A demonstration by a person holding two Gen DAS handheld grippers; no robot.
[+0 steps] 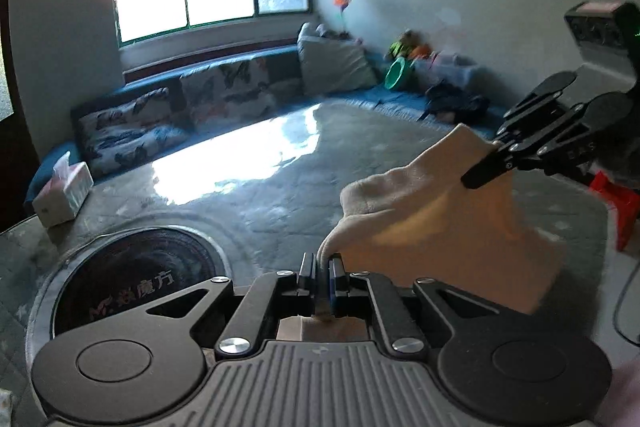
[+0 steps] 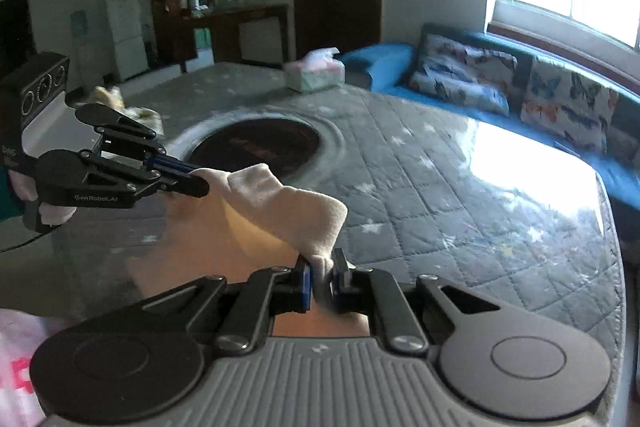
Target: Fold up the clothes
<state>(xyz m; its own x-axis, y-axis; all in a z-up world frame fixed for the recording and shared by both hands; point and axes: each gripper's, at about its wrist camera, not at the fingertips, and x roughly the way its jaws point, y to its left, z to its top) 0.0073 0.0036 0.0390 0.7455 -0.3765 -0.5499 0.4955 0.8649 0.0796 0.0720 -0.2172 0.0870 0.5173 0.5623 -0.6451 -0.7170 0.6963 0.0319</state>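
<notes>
The lower part of the cloth (image 1: 452, 227) is a blur, and its bottom edge is cut off behind the left gripper (image 1: 323, 267), so its full shape cannot be made out. What shows is soft, cream and fleecy, thick at the rolled top edge and glowing orange where light passes through it. It hangs clear above the table (image 1: 280, 187), stretched between the two tools. The left gripper is clamped nearly closed on one top corner; the right gripper (image 2: 321, 269) is pinched just as tight on the other, a fold of fabric squeezed between its blue pads (image 2: 306, 281).

The table wears a grey quilted cover, diamond-stitched, under a glossy sheet that throws back the window glare. A dark round plate (image 2: 256, 147) is set into it on the near left; its lettering is partly hidden. A tissue box (image 2: 314, 69) sits at the far left edge. Beyond, a blue bench (image 2: 624, 179) carries butterfly-print cushions (image 2: 464, 75). The clutter in the far right corner is too smeared to name.
</notes>
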